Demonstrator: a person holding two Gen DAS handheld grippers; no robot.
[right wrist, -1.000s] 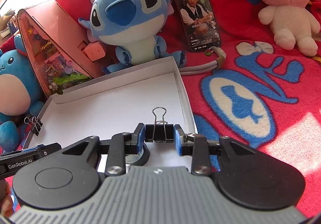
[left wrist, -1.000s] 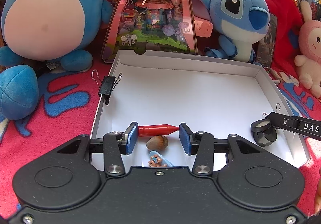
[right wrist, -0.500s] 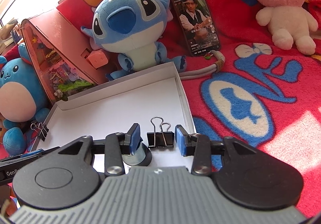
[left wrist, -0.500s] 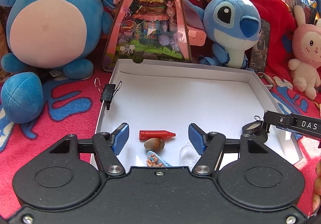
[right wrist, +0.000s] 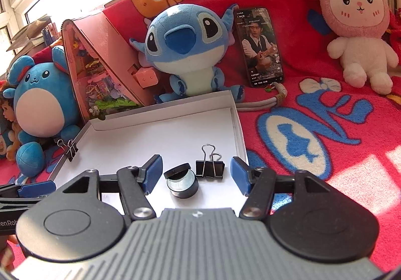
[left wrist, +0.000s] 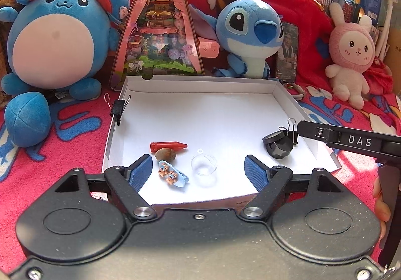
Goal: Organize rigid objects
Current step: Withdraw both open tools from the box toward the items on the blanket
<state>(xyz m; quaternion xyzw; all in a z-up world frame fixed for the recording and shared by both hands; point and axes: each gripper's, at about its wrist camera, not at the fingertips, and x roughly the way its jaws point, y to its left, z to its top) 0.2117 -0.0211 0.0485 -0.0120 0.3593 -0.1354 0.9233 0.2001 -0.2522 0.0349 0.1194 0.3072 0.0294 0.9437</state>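
A shallow white box (left wrist: 200, 84) (right wrist: 163, 114) lies on a red blanket. In it lie a red crayon (left wrist: 168, 146), a brown nut (left wrist: 165, 154), a small blue toy skateboard (left wrist: 173, 174), a clear plastic dome (left wrist: 204, 165), a black round tin (left wrist: 278, 144) (right wrist: 182, 181) and a black binder clip (right wrist: 209, 168) (left wrist: 290, 132). My left gripper (left wrist: 199, 173) is open and empty, held above the box's near edge. My right gripper (right wrist: 195, 176) is open and empty, just behind the tin and the clip.
A second binder clip (left wrist: 118, 107) (right wrist: 70, 148) is clipped on the box's left wall. Plush toys (left wrist: 54, 36) (left wrist: 248, 36) (right wrist: 358, 24), a pink triangular display box (left wrist: 161, 21) and a phone (right wrist: 260, 46) with its cable (right wrist: 263, 103) stand behind the box.
Both grippers opened and drew back. The left let go of the red crayon; the right let go of the binder clip, which now stands in the box by the tin.
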